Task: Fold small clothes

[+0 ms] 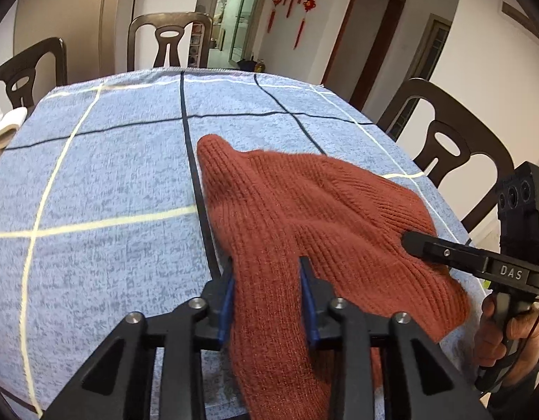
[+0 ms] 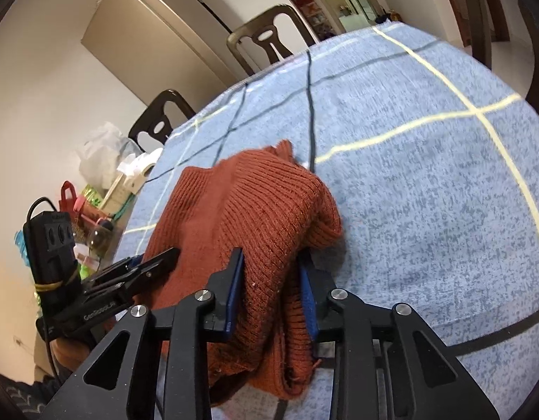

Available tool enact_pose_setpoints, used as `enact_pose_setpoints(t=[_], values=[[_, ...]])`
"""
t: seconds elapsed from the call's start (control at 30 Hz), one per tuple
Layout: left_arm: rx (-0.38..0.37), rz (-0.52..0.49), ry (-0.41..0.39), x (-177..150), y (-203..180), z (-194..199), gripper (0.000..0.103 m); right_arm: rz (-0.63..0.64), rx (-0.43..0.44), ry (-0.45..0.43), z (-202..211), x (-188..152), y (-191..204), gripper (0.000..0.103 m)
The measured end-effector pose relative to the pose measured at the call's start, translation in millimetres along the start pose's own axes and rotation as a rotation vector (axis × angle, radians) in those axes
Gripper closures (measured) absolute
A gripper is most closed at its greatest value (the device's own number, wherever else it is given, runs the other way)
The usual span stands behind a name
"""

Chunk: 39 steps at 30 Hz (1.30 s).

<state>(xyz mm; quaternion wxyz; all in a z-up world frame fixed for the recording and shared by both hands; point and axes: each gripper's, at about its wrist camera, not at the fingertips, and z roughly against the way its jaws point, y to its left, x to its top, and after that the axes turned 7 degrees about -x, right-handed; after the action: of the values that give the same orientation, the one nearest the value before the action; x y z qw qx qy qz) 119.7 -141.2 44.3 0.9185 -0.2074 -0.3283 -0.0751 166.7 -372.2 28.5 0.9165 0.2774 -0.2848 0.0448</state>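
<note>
Lying across the near half of a blue plaid tablecloth [image 1: 104, 175], a rust-red ribbed knit garment [image 1: 304, 203], apparently a small sweater, was the work piece. Its far corner reached one black stripe of the cloth, and its near part hung toward the table's front edge.

Left gripper [image 1: 265, 273]: jaws set partly apart, straddling a ridge of knit that ran between the blue pads [image 1: 228, 297]. Whether the pads pressed the fabric or merely flanked it could not be told from either view.

Right gripper [image 2: 271, 269]: a thick bunched fold of the knit filled the gap between its jaws and drooped below them, so it appeared to be clamped on the garment. In the left wrist view its black fingers met the knit at the garment's right side.

Surroundings: dark wooden chairs [image 1: 451, 140] stood round the table; a roll of white tape [image 1: 6, 126] and assorted clutter [image 2: 94, 203] lay at the left end.

Step in hand, as judged: an early fold, with one side of the garment gathered and raised, ready to be carried over the flat part. The garment was not yet a tidy packet.

Next move, as judged: it called for both tongs to travel together, keeping the lifted edge taut and level, then to lay it squarely before letting go, lest the loose knit slump.
</note>
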Motion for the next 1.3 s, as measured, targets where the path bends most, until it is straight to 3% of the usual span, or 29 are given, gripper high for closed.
enact_pose_setpoints(t=[0.2,0.3,0.9,1.0,1.17,1.3], values=[[-0.045,-0.025,-0.059,8.6,0.5,27.8,0.073,0.061,0.026,-0.046,16.0,4.9,30.5,0.076],[-0.043,-0.026,-0.089,12.9,8.9,43.0,0.073,0.069,0.047,-0.060,14.4,9.5,42.1,0.086],[0.057,0.066,-0.184,22.7,130.9,106.1,0.073,0.202,0.181,0.017,-83.1,29.3,162.6,0.087],[0.064,0.089,-0.172,20.8,149.5,99.5,0.073,0.192,0.172,0.033,-100.5,31.5,166.3,0.087],[0.091,0.184,-0.063,1.9,181.0,67.5,0.068,0.156,0.116,0.099,-128.0,25.4,148.4,0.087],[0.090,0.225,-0.075,-2.9,183.2,74.5,0.064,0.125,0.109,0.113,-124.4,25.3,137.7,0.082]])
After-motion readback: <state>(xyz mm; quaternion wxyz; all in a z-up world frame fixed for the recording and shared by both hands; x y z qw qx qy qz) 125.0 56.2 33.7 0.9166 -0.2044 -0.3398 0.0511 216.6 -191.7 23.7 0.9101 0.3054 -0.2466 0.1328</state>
